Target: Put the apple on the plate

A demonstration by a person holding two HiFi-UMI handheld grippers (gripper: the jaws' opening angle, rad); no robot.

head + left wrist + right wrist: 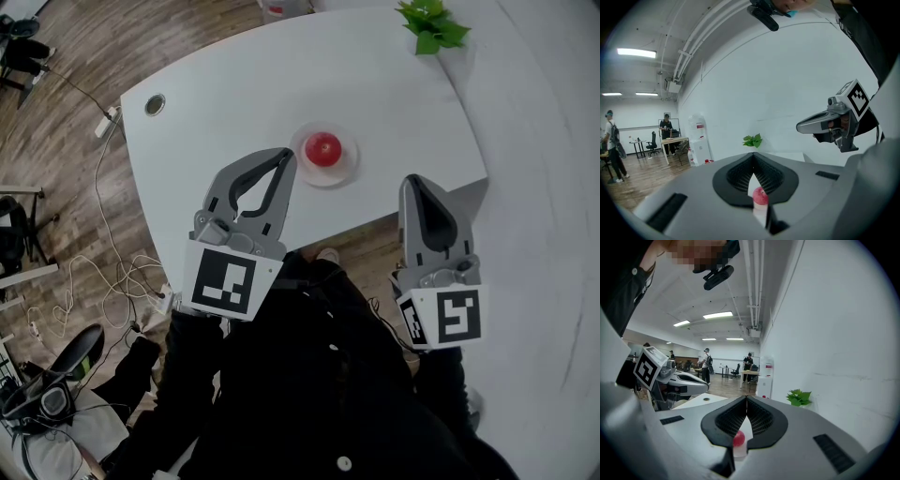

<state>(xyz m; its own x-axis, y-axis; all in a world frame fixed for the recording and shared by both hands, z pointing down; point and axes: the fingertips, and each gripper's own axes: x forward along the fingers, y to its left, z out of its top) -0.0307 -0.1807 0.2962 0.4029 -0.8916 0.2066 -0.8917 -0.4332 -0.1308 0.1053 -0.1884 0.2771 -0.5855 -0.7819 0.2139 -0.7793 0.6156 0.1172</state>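
Observation:
A red apple (323,149) rests on a small clear plate (349,172) near the front of the white table (234,103). My left gripper (286,155) is shut and empty, its tips just left of the plate. The right gripper (412,180) is also shut and empty, right of the plate by the table's front edge. In the left gripper view the jaws (753,157) meet, and the apple (760,196) shows through the gap below them; the right gripper (799,126) hovers at the right. The right gripper view shows the same closed jaws (746,399) with the apple (738,438) beyond.
A green plant (431,23) stands at the table's far right corner, and a round cable port (155,104) sits at the far left. Cables (103,272) and a chair (56,370) are on the wooden floor to the left. People stand far off in the room.

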